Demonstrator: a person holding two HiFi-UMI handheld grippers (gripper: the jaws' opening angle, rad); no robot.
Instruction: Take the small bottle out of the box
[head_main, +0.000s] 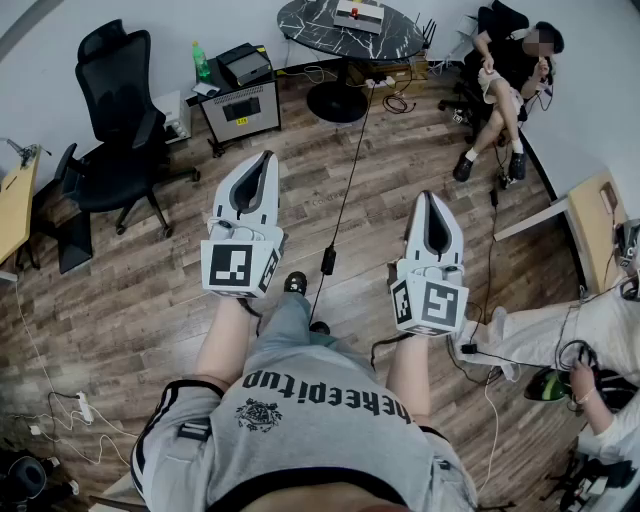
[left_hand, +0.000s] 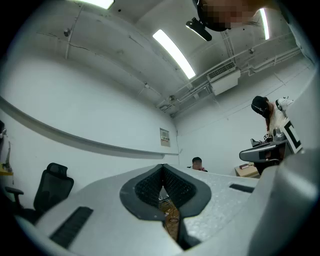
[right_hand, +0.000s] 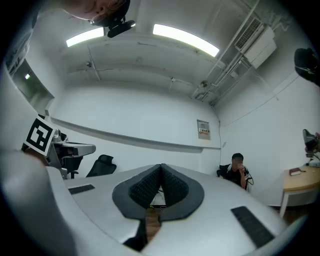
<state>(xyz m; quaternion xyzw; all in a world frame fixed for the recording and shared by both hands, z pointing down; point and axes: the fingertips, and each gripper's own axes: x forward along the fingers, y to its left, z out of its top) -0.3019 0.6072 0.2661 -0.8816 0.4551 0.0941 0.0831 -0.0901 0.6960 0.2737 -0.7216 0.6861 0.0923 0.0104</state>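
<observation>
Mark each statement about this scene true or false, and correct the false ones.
1. The left gripper is shut and empty. True.
2. The right gripper grips a small bottle. False: its jaws are together on nothing.
3. The floor is wood planking. True.
4. The round table is white. False: it is dark with pale veins.
5. A box stands between the grippers. False: only floor and a black cable show there.
</observation>
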